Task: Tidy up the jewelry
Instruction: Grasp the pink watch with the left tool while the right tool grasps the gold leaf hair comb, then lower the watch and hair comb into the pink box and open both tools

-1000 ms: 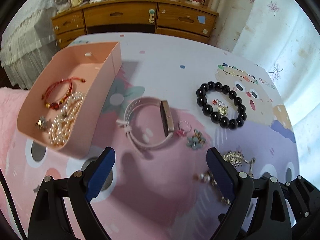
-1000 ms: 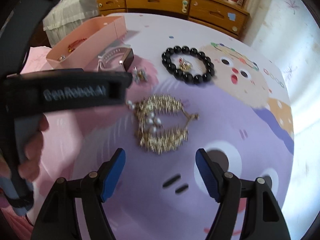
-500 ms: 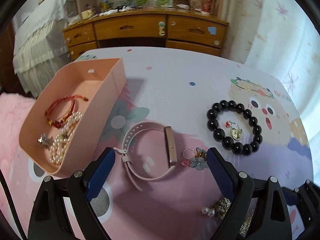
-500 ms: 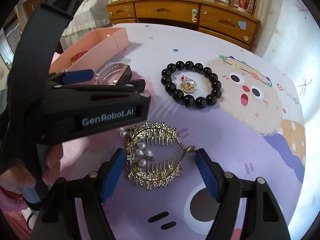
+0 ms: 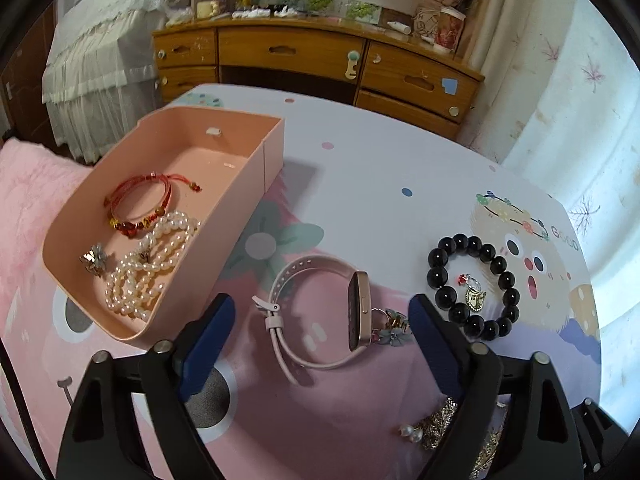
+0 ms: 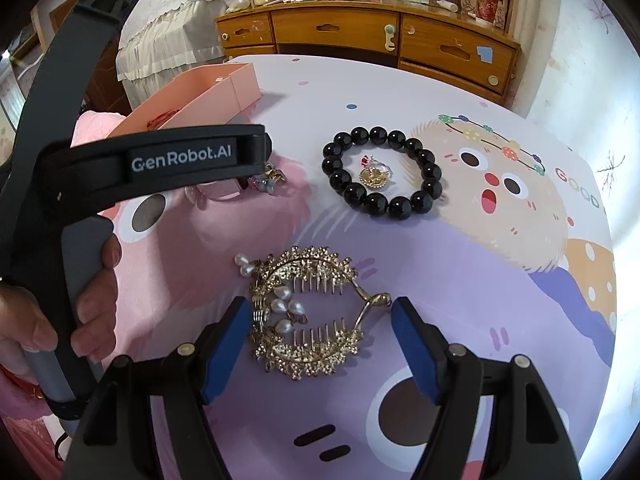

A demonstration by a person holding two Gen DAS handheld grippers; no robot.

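Observation:
A pink box (image 5: 256, 168) at the table's left holds a red cord bracelet (image 5: 140, 204), a pearl bracelet (image 5: 148, 268) and a small flower piece (image 5: 94, 259). A pink watch (image 5: 320, 316) lies in front of my open, empty left gripper (image 5: 320, 336), with a small flower earring (image 5: 394, 330) beside it. A black bead bracelet (image 6: 380, 172) rings a gold ring (image 6: 374, 174). A gold hair comb with pearls (image 6: 308, 312) lies between the fingers of my open right gripper (image 6: 320, 340). The left gripper's body (image 6: 160, 160) blocks the watch in the right wrist view.
The table (image 5: 380, 168) has a cartoon-print cloth. A wooden dresser (image 5: 320, 60) stands behind it, a bed with white lace (image 5: 100, 60) at the left, a curtain (image 5: 580, 100) at the right. The box also shows in the right wrist view (image 6: 208, 92).
Both grippers have pulled back and risen: the table items slid lower and nearer in both views. The gold comb now sits between the right fingers. Both stay open.

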